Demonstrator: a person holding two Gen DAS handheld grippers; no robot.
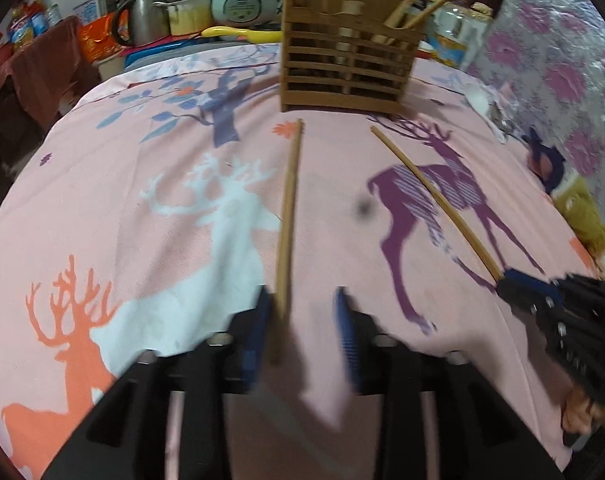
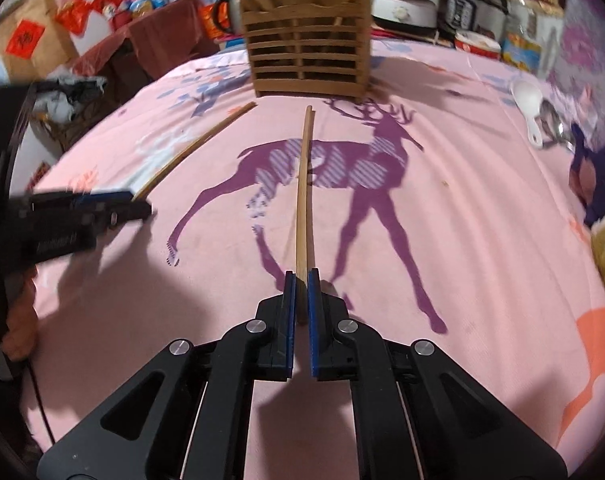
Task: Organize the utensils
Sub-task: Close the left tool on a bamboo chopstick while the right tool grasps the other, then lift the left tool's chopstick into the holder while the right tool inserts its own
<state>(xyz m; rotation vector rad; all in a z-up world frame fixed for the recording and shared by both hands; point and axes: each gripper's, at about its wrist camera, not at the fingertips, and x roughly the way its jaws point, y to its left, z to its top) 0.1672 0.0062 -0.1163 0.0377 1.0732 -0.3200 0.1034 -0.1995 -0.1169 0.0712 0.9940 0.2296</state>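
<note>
A slatted wooden utensil holder (image 1: 348, 68) stands at the far side of the pink deer cloth and holds several chopsticks; it also shows in the right wrist view (image 2: 308, 58). My left gripper (image 1: 302, 304) is open around the near end of a chopstick (image 1: 288, 216) that lies between its blue pads, close to the left pad. My right gripper (image 2: 301, 280) is shut on the near end of a second chopstick (image 2: 304, 196) that points toward the holder. The right gripper also shows in the left wrist view (image 1: 506, 280), and the left gripper in the right wrist view (image 2: 138, 200).
A white spoon (image 2: 528, 104) and a metal spoon (image 2: 554, 124) lie at the cloth's far right, near a dark blue cloth item (image 2: 594, 176). A rice cooker (image 1: 244, 0), pots and boxes crowd the back. A purple-flowered wall (image 1: 562, 60) stands to the right.
</note>
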